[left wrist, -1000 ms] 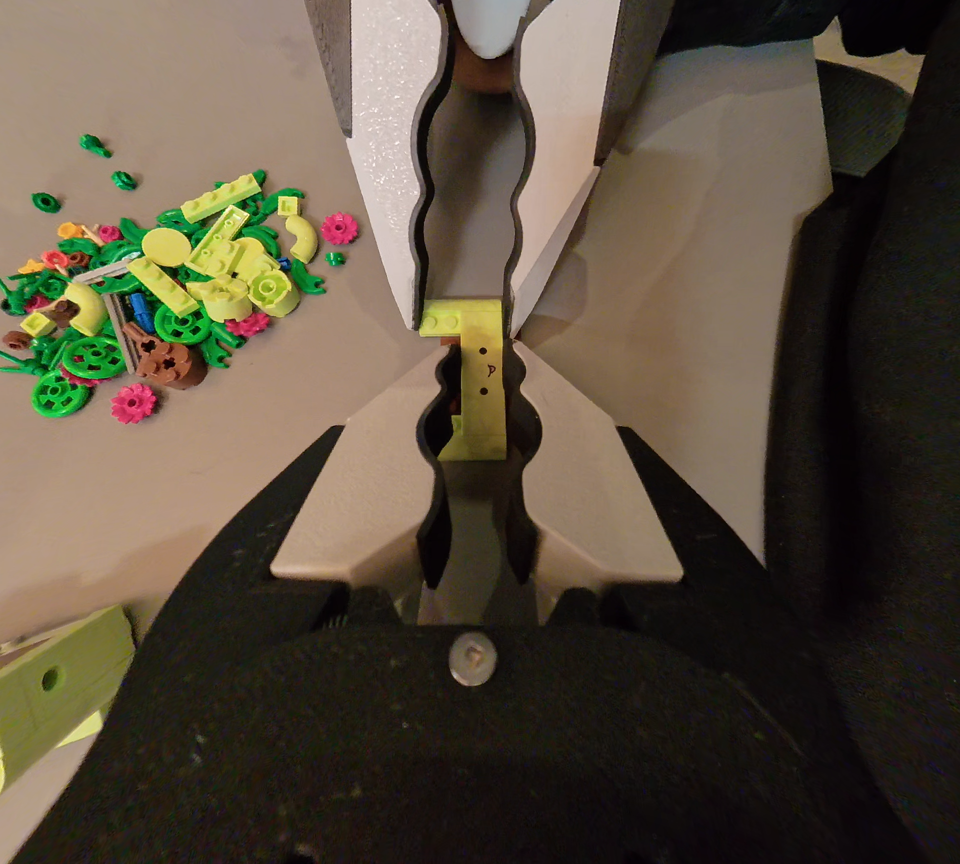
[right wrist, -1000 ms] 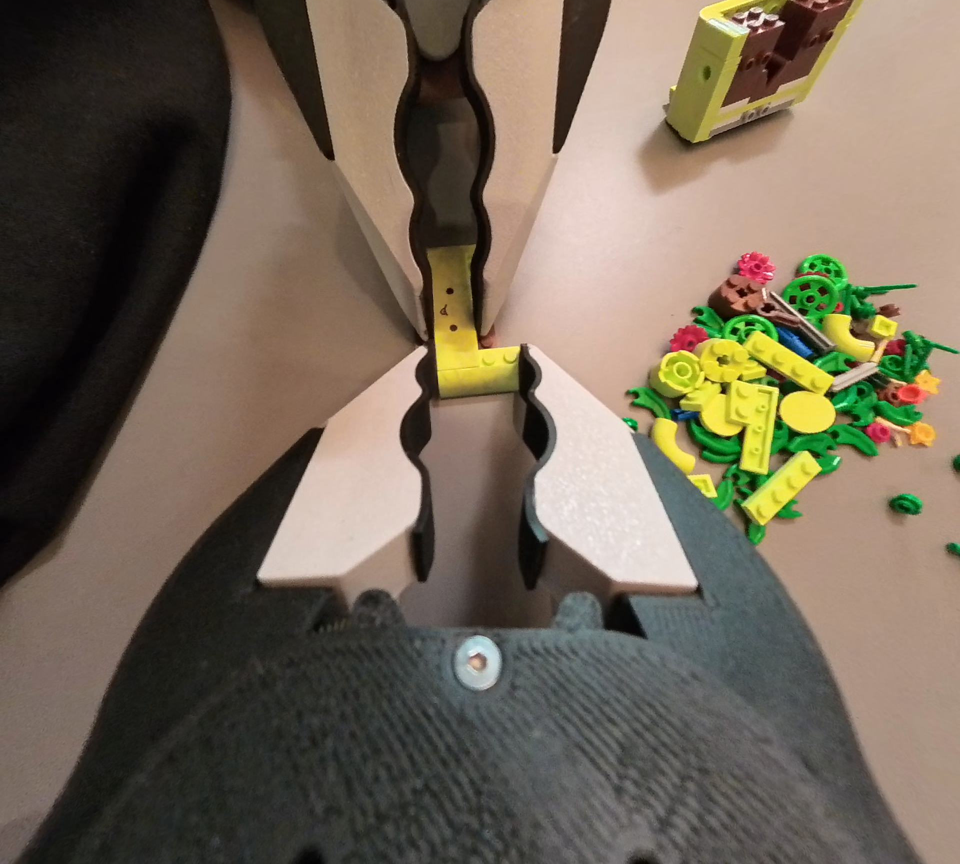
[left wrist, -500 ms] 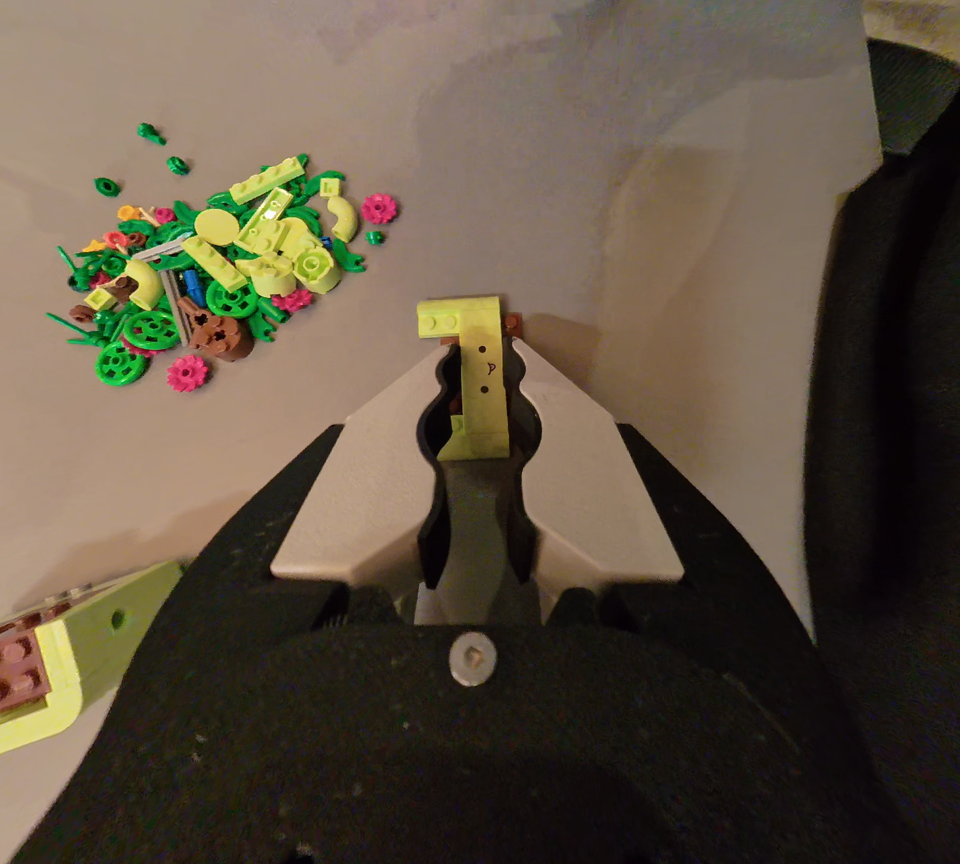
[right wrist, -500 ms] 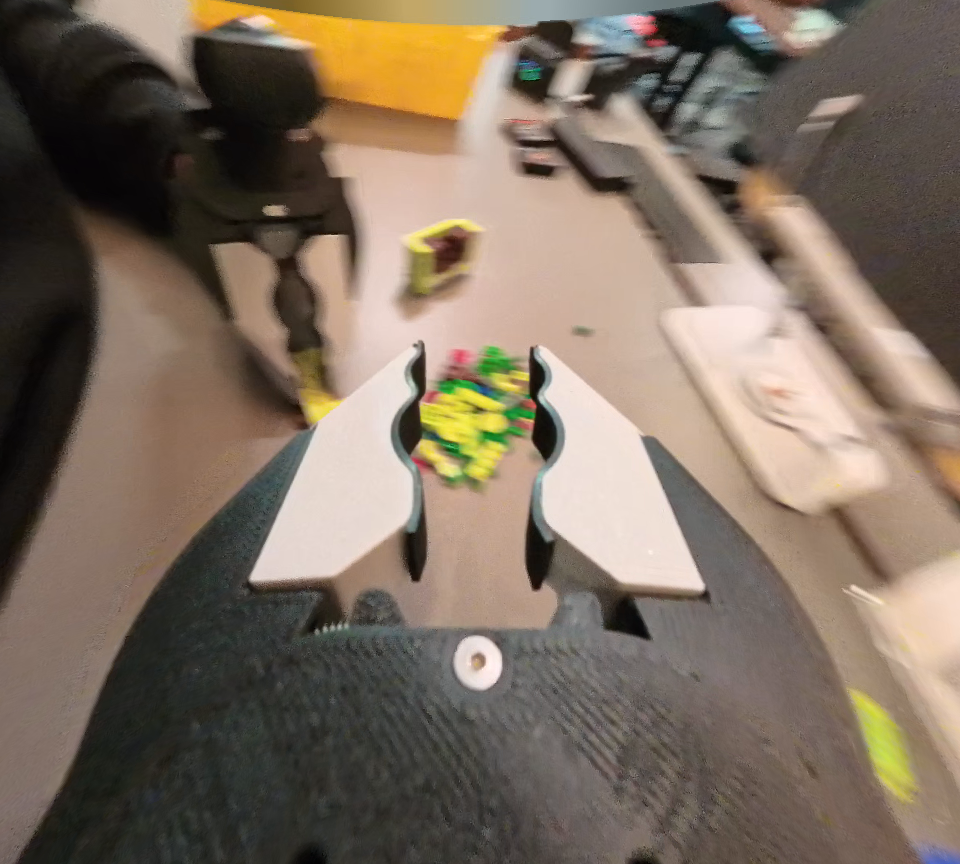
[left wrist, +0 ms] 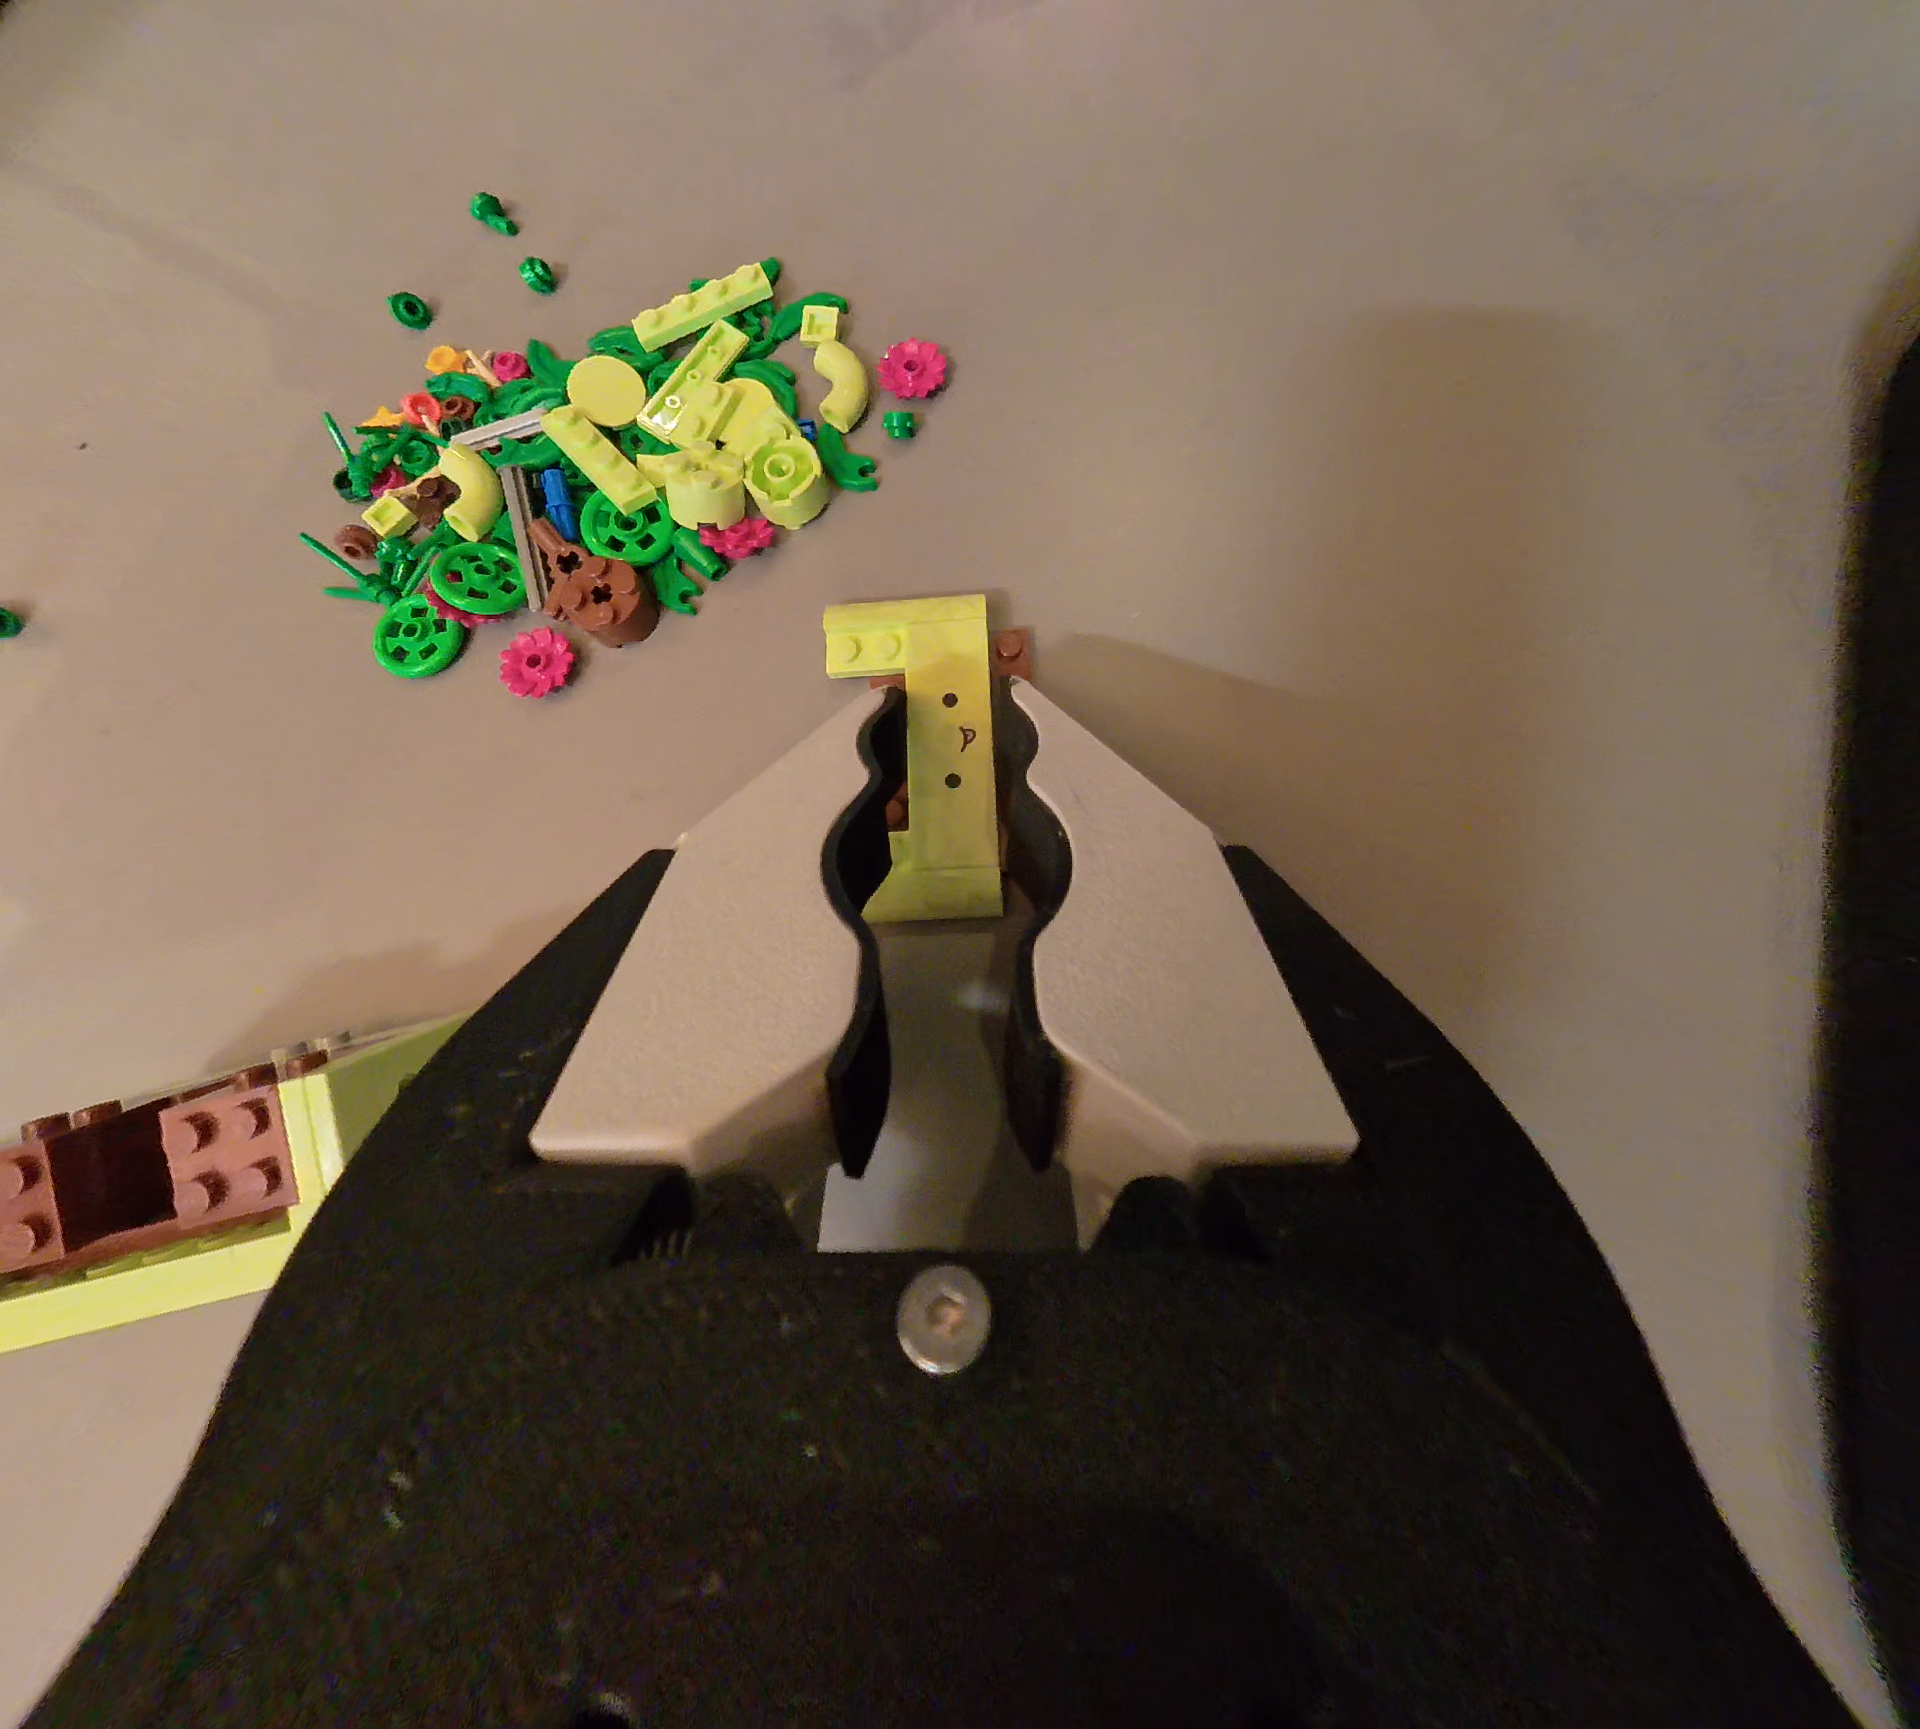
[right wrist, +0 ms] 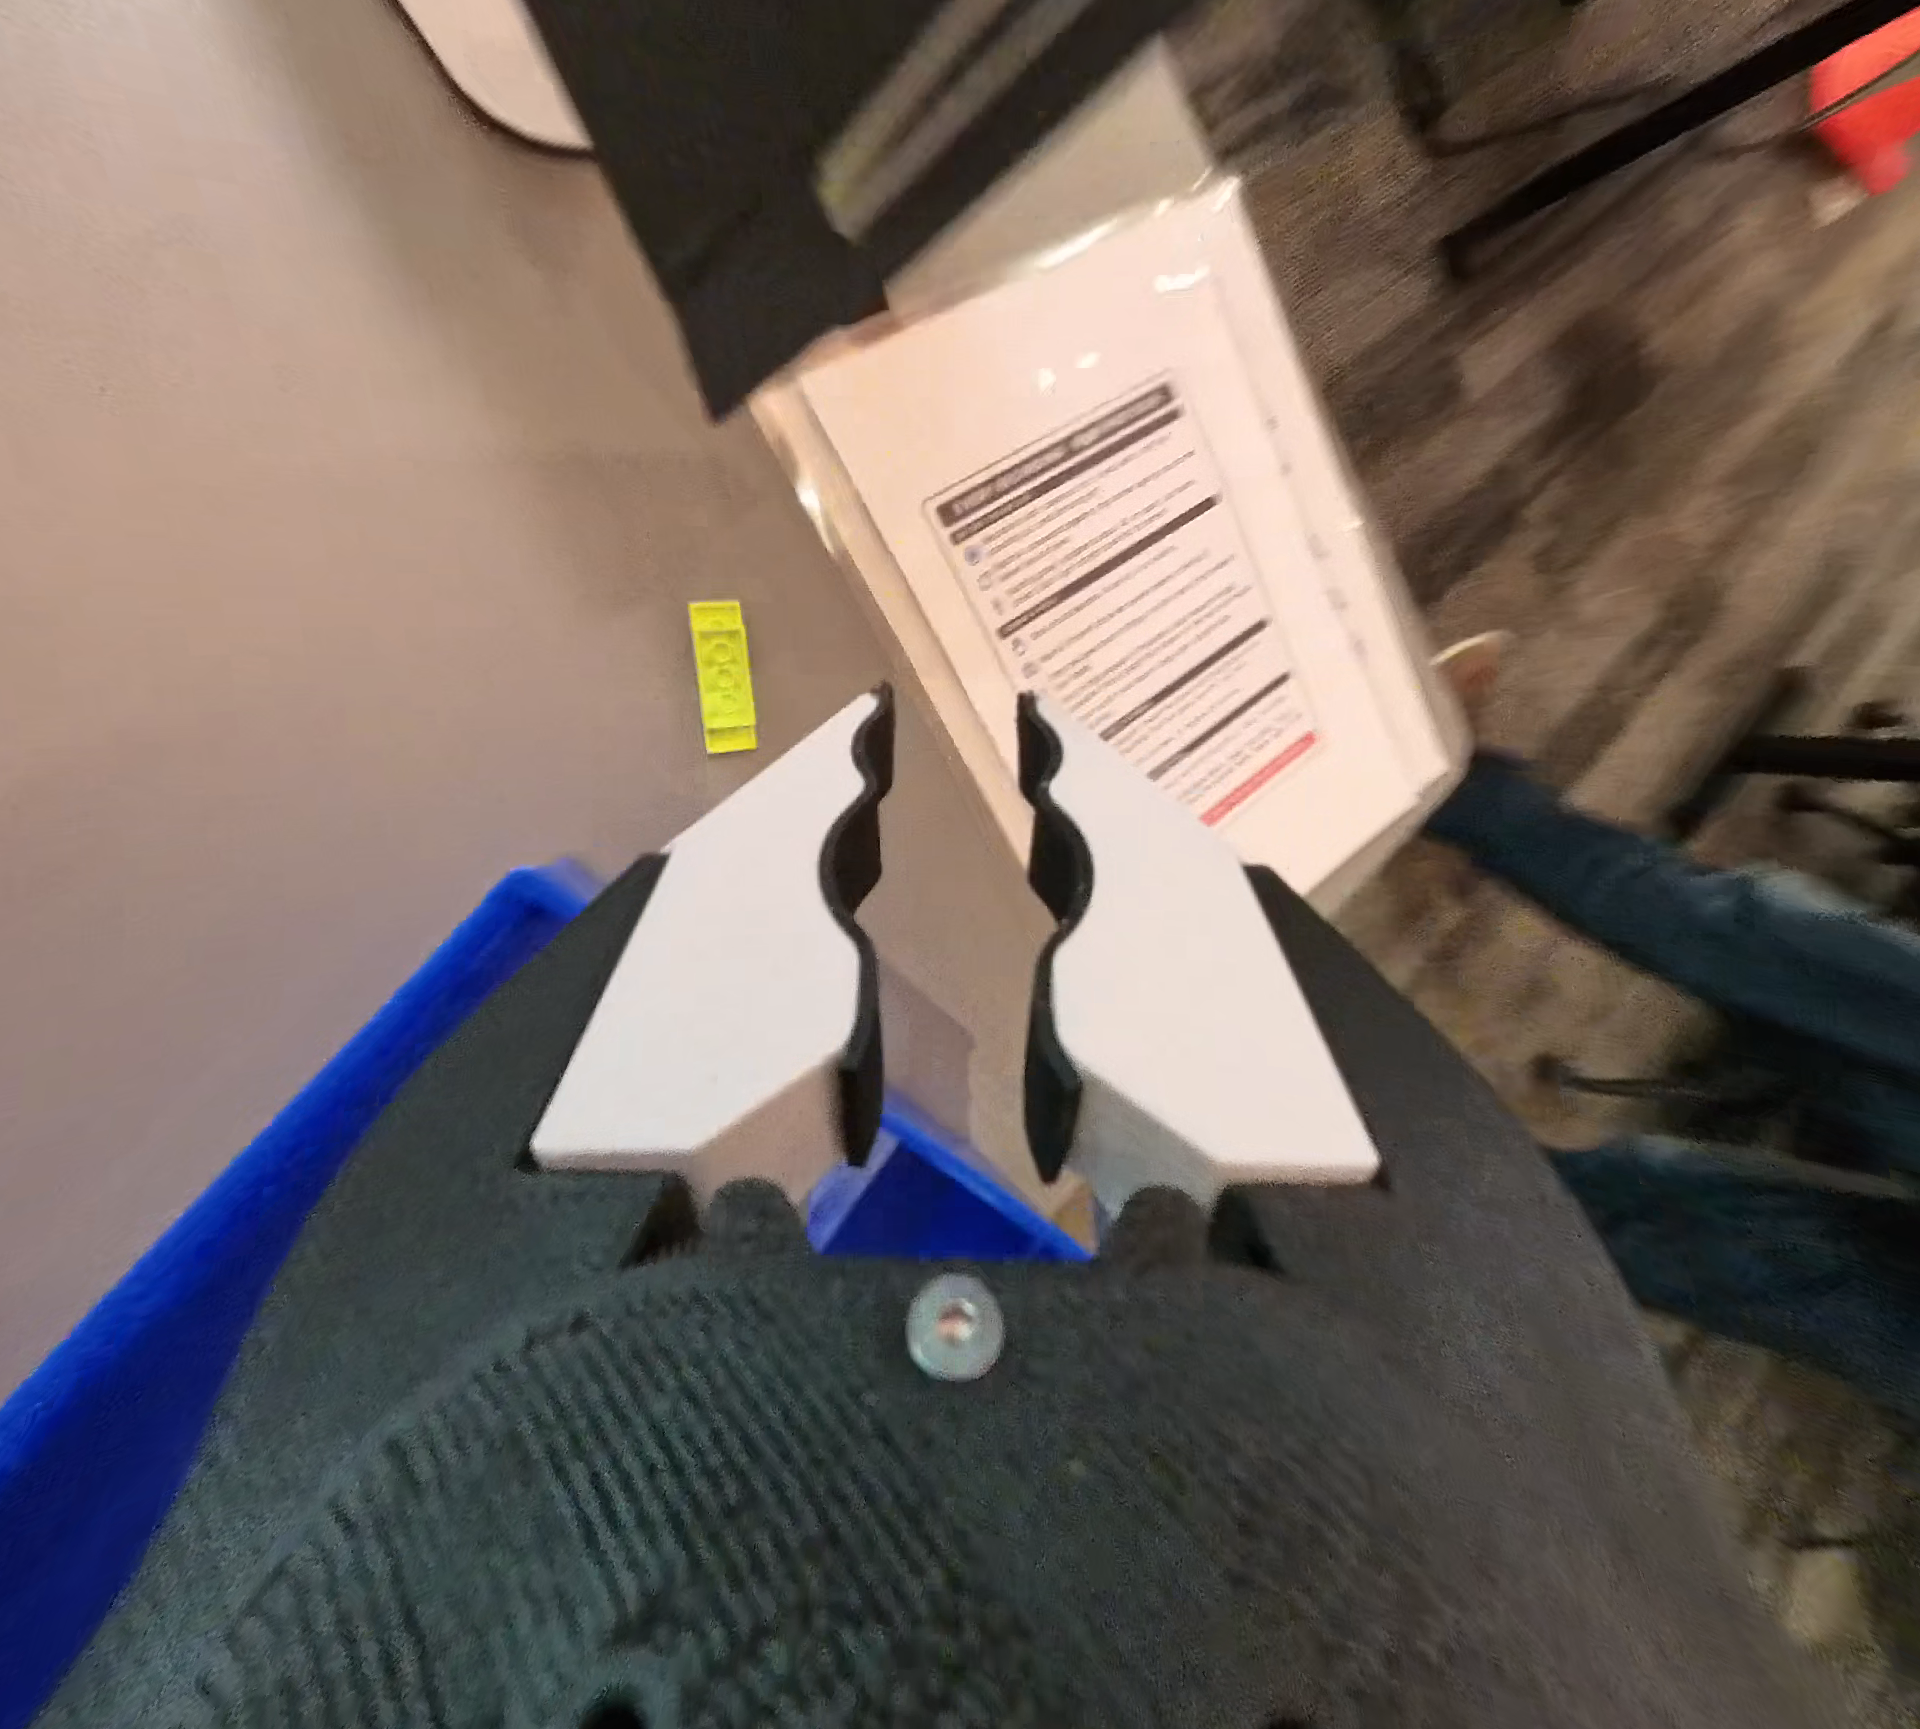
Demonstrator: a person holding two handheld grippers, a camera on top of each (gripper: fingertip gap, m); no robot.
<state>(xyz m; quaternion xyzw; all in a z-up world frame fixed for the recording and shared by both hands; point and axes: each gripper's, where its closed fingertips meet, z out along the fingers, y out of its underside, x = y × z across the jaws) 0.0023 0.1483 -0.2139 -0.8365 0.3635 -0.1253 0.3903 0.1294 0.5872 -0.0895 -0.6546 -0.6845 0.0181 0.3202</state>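
While the left gripper [left wrist: 943, 703] pinches a lime brick piece [left wrist: 940, 744] above the grey table [left wrist: 1351, 329], a pile of loose bricks [left wrist: 623, 464] lies well to its left. Only the right wrist view shows the right gripper [right wrist: 954, 711], spread and empty, near a yellow brick [right wrist: 725, 677], a blue bin [right wrist: 312, 1108] and the table edge.

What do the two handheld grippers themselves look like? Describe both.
The left gripper and the right gripper match: a black, rough-textured body with a silver screw at its centre, and two pale grey wedge-shaped fingers lined with black wavy pads. No cables or sleeves show.
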